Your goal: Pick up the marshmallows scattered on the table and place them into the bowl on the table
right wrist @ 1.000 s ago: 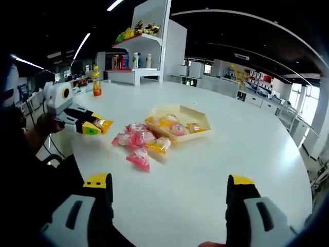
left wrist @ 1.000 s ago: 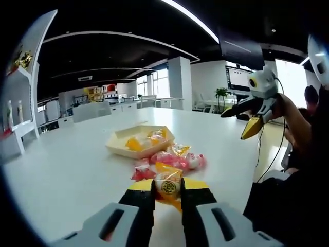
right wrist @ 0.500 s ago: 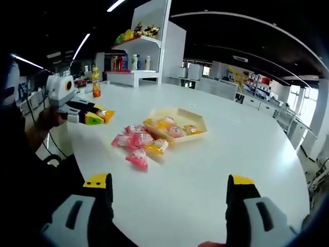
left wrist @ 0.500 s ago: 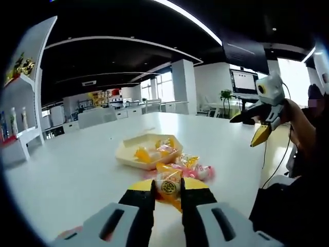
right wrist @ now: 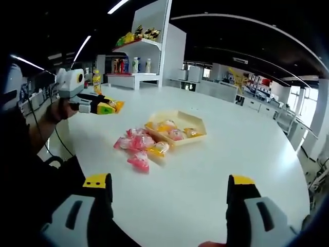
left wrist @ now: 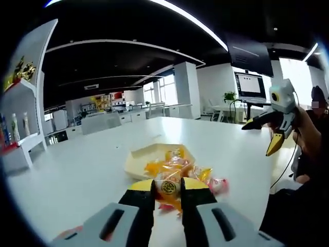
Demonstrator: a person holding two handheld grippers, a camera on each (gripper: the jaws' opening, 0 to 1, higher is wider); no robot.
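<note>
My left gripper clamps one marshmallow; right gripper wide open, empty. Bowl partly filled, loose pile remains nearby.

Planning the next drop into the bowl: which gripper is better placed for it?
Left. The left gripper is shut on a yellow-wrapped marshmallow, near the pale yellow hexagonal bowl. The right gripper is open, farther back.
</note>
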